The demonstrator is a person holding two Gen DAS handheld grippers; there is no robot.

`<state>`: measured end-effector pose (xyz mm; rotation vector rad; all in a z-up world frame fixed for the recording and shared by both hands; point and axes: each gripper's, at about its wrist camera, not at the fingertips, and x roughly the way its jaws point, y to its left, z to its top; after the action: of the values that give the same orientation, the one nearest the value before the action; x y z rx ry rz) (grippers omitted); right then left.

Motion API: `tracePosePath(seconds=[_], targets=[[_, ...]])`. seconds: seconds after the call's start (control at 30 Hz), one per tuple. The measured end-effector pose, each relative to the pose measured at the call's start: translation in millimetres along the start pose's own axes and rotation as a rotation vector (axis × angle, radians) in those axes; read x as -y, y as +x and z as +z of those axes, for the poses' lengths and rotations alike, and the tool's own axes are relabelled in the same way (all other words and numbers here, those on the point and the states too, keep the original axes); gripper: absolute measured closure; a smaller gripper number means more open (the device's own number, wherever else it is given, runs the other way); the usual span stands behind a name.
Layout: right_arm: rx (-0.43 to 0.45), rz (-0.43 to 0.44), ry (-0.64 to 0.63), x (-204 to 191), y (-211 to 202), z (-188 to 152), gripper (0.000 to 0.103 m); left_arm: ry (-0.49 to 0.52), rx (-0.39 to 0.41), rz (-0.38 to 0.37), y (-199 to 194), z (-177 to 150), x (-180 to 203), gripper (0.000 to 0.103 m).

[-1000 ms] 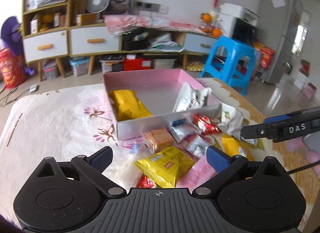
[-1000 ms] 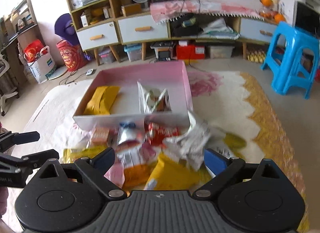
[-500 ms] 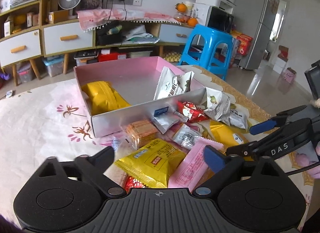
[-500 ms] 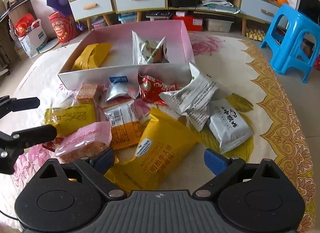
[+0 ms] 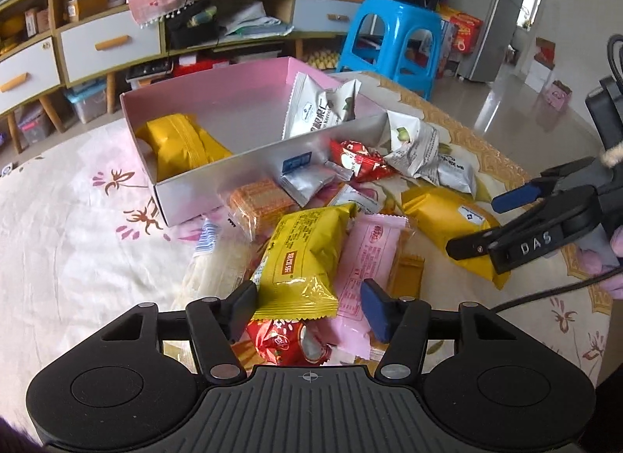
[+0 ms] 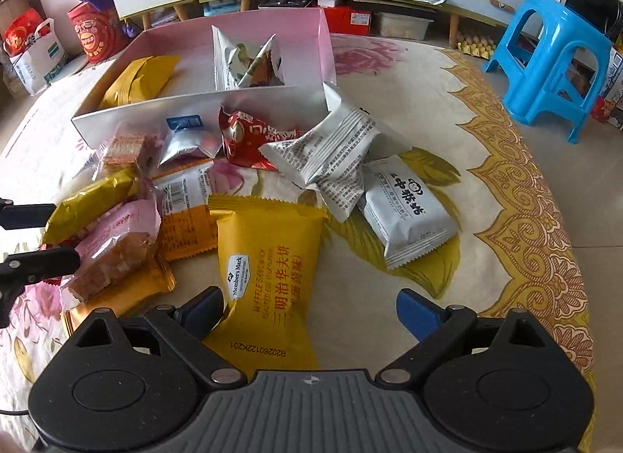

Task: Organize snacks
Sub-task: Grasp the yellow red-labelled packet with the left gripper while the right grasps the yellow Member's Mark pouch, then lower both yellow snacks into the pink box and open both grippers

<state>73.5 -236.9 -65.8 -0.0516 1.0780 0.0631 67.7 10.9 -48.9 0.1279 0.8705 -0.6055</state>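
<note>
A pink box (image 5: pixel 218 102) on the table holds a yellow packet (image 5: pixel 183 145) and a white packet (image 5: pixel 319 110). Several loose snack packets lie in front of it. My left gripper (image 5: pixel 309 307) is open low over a bright yellow packet (image 5: pixel 303 254) and a pink packet (image 5: pixel 370 254). My right gripper (image 6: pixel 311 311) is open around the near end of an orange-yellow Member's Mark packet (image 6: pixel 268 274). The box also shows in the right wrist view (image 6: pixel 194 106). The right gripper shows from the side in the left wrist view (image 5: pixel 514 219).
White packets (image 6: pixel 405 207), a red packet (image 6: pixel 249 141), a silver packet (image 6: pixel 187 145) and a wafer pack (image 6: pixel 124 149) lie by the box. A blue stool (image 6: pixel 553 59) stands off the table's right edge. Cabinets line the far wall.
Both grippers have come down closer to the snack pile. The left now hovers over the bright yellow packet; the right now straddles the Member's Mark packet.
</note>
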Motion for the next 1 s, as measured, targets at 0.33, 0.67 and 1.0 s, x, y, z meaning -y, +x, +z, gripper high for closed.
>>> tracePosePath(seconds=[0.33,0.67,1.0], targets=[[0.003,0.002,-0.072,-12.2,0.5,1.0,0.018,-0.211,0.043,-0.048,4.0,10.6,-20.5,0.040],[-0.034,0.012,-0.067,-13.7,4.8,1.3,0.039,-0.283,-0.024,-0.008,20.7,18.2,-18.3,0.046],[-0.022,0.029,-0.076,-16.3,-1.8,2.5,0.072,-0.302,-0.021,-0.030,18.5,19.5,-7.1,0.066]])
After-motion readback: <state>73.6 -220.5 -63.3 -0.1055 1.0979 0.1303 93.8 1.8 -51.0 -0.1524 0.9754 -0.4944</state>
